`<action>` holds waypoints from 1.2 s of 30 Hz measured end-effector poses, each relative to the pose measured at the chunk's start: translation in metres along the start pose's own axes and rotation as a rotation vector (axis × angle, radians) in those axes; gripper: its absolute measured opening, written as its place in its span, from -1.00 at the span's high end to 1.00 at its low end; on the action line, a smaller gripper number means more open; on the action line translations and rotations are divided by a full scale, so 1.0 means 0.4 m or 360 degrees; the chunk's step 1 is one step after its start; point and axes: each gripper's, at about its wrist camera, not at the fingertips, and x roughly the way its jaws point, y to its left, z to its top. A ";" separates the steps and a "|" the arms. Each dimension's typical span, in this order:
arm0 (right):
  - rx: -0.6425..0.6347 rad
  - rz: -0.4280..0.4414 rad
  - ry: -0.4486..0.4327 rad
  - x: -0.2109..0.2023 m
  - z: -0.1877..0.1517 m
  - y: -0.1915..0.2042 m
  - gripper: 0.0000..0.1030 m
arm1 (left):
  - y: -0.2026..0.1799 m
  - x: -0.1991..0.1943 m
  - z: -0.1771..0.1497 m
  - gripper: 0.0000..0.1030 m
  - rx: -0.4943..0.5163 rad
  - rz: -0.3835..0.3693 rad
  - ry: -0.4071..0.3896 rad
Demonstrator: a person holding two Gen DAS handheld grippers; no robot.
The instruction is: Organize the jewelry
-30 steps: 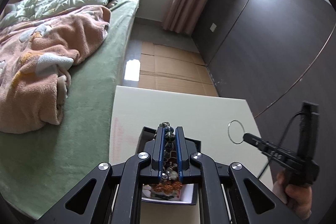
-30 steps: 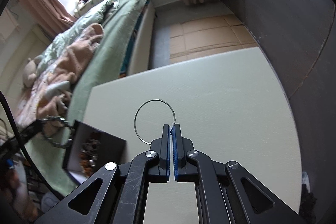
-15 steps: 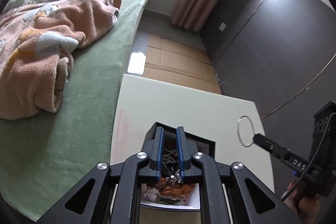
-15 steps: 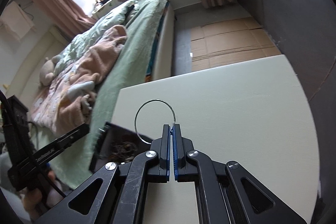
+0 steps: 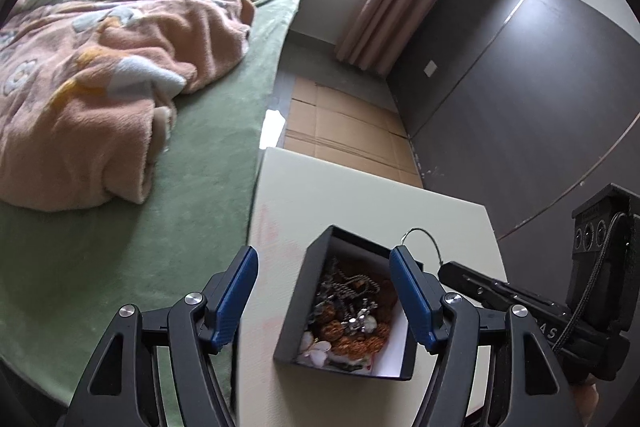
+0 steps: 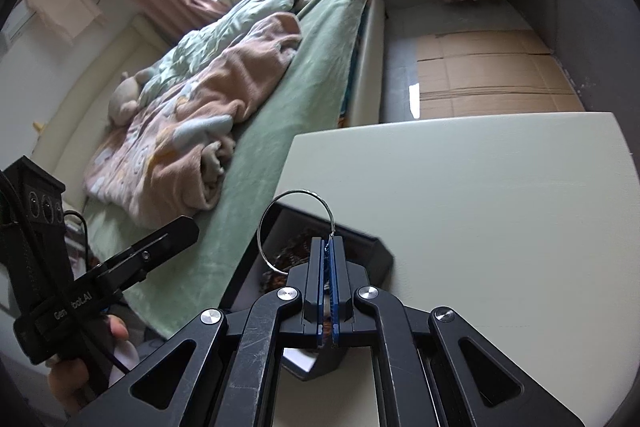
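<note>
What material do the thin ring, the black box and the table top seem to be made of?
Thin ring: probably metal wire, silvery and polished, since it glints and keeps a clean round shape in the right hand-held gripper.
Black box: likely cardboard, matte black outside, white inside; thin, straight walls.
Table top: cream, matte, smooth; painted wood or laminate, I cannot tell which.

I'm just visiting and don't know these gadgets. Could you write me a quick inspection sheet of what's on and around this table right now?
Surface: pale table, bare apart from the box.
Job's things: open black jewelry box heaped with beads and chains; thin wire hoop held above it.
Clutter: nothing seen.
Grippers: left gripper open, fingers either side of the box; right gripper shut on the hoop.
Cables: black cable on the right gripper's handle.
Surroundings: bed with green sheet, pink blanket, cardboard on floor, curtains, dark wall.
</note>
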 end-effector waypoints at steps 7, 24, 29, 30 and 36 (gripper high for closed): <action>0.0029 -0.0010 0.0202 0.084 -0.016 0.007 0.71 | 0.019 -0.026 -0.007 -0.34 -0.0056 -0.0004 -0.0039; 0.0135 -0.0078 -0.0048 -0.110 -0.066 -0.029 -0.72 | -0.071 -0.132 -0.039 -0.73 0.0213 0.0034 -0.0134; 0.0185 -0.0160 -0.0131 -0.180 -0.108 -0.047 -1.00 | -0.104 -0.160 -0.062 -0.73 0.0292 0.0069 -0.0170; 0.0191 -0.0191 -0.0148 -0.200 -0.120 -0.049 -1.00 | -0.111 -0.166 -0.067 -0.77 0.0309 0.0080 -0.0175; 0.0218 -0.0266 -0.0225 -0.282 -0.170 -0.053 -1.00 | -0.159 -0.225 -0.117 -0.80 0.0446 0.0154 -0.0236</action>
